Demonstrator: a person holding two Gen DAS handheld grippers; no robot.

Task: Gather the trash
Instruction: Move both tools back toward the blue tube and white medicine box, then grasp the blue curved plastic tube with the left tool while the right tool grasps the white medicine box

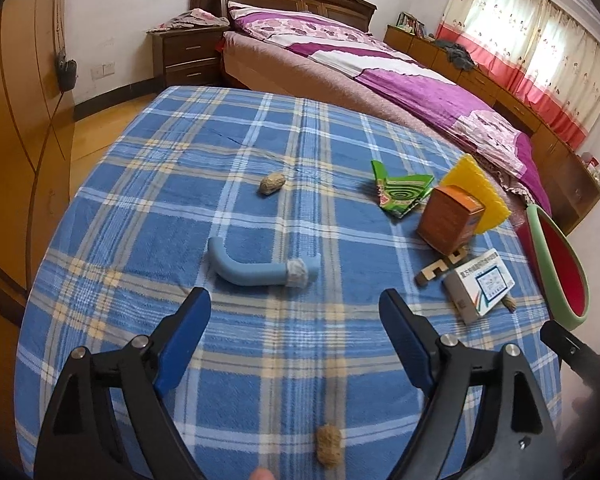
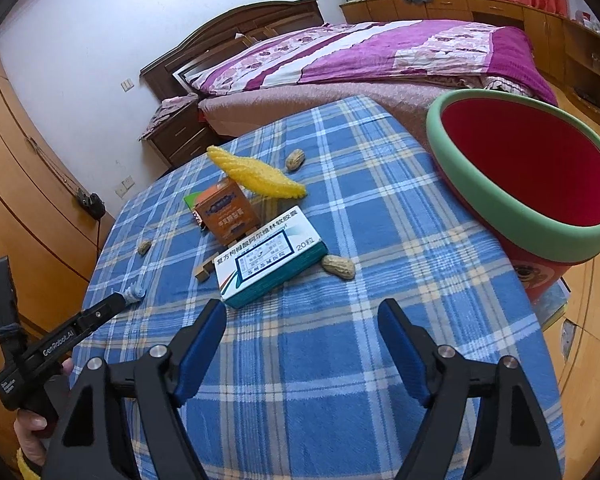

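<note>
On the blue plaid table [image 1: 140, 240] lie a blue bent tube [image 1: 256, 270], peanuts [image 1: 272, 183] [image 1: 329, 445], a green wrapper [image 1: 400, 188], an orange box [image 1: 448, 218], a yellow sponge [image 1: 476, 188] and a white medicine box [image 1: 480, 286]. My left gripper [image 1: 294, 300] is open, just short of the tube. My right gripper [image 2: 302, 308] is open, just short of the white medicine box [image 2: 270, 258], with a peanut [image 2: 339, 267] beside it. A red bin with a green rim [image 2: 532, 184] stands at the table's right edge; it also shows in the left wrist view [image 1: 560, 264].
A wooden puzzle piece [image 1: 440, 268] lies between the boxes. A bed with a purple quilt [image 1: 380, 68] stands beyond the table, a nightstand [image 1: 188, 56] to its left, wardrobes [image 1: 16, 120] on the left, low cabinets [image 1: 540, 120] under the window.
</note>
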